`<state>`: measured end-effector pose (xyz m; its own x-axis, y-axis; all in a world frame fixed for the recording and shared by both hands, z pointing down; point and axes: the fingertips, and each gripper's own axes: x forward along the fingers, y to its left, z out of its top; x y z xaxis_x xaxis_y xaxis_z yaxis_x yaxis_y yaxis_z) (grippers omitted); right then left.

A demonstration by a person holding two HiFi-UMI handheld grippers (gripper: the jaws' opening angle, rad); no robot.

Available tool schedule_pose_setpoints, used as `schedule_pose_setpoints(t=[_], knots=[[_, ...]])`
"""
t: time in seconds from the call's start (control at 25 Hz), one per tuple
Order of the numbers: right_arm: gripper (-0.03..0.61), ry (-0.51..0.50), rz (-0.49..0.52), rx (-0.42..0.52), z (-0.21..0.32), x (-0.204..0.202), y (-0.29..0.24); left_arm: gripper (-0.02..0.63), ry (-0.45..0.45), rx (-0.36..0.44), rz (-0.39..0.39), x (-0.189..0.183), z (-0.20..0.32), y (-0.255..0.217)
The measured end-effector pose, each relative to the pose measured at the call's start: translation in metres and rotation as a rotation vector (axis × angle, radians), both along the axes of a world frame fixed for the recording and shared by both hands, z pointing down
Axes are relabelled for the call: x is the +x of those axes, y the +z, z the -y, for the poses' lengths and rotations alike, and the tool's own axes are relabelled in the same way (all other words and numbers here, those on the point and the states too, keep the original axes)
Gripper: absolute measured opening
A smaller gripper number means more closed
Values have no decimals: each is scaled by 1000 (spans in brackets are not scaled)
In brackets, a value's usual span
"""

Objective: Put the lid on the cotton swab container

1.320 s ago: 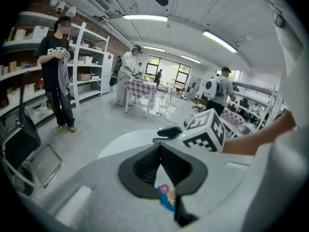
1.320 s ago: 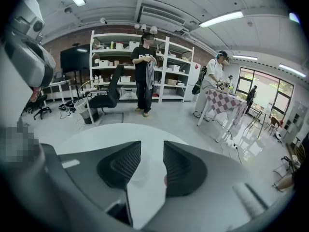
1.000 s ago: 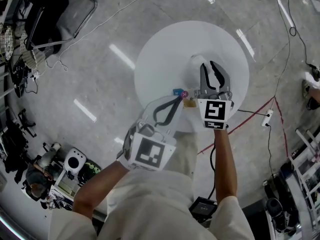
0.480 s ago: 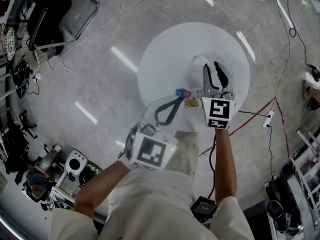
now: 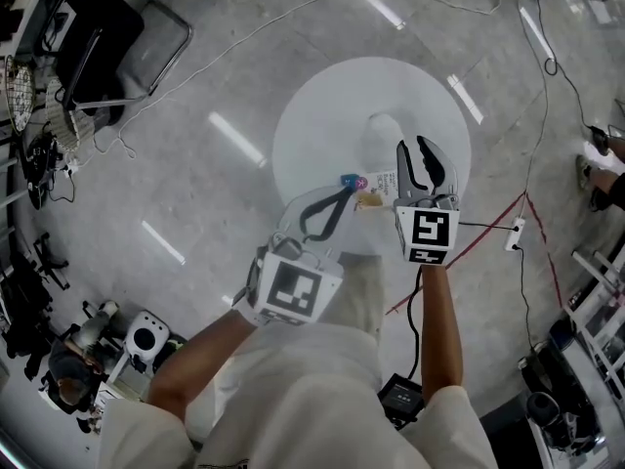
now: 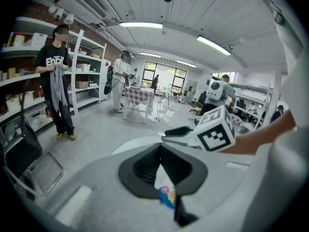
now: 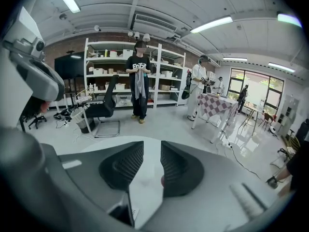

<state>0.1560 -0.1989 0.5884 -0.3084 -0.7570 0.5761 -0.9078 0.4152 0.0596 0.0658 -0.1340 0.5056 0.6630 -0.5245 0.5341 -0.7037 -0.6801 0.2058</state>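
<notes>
The cotton swab container (image 5: 363, 190) is a small clear box with a blue and pink label; it lies near the front of the white round table (image 5: 322, 115). My left gripper (image 5: 348, 192) points at its left side with the tips closed together. The label (image 6: 166, 195) shows through the gap behind those tips (image 6: 161, 149). To the container's right, my right gripper (image 5: 412, 145) points away from me, pads apart. A clear glassy piece (image 7: 145, 187) shows low between its jaws (image 7: 152, 146), and I cannot tell whether it is the lid.
A black chair (image 5: 127, 37) stands on the floor at the far left. Cables and a power strip (image 5: 515, 233) lie to the right of the table. Clutter fills the lower left floor. A person (image 7: 140, 81) stands by white shelves (image 7: 104, 71).
The right gripper's jaws have spread wider and it has drawn back slightly toward me. The left gripper and the container keep their places.
</notes>
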Motion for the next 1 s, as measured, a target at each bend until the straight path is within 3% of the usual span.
schedule_pose_setpoints(t=[0.2,0.36,0.76,1.0], knots=[[106,10,21,33,-16,-8,-50,0,9,31,-12,-15,-8,-33],[-2,-7,38,90,-32,-13,-96,0,3,55,-26,-26,-15,-60],[-2,-7,79,159,-67,-36,-197,0,-36,114,-74,-61,-22,-124],[-1,7,136,156,-95,-41,-253,0,-41,143,-143,-74,-32,-169]])
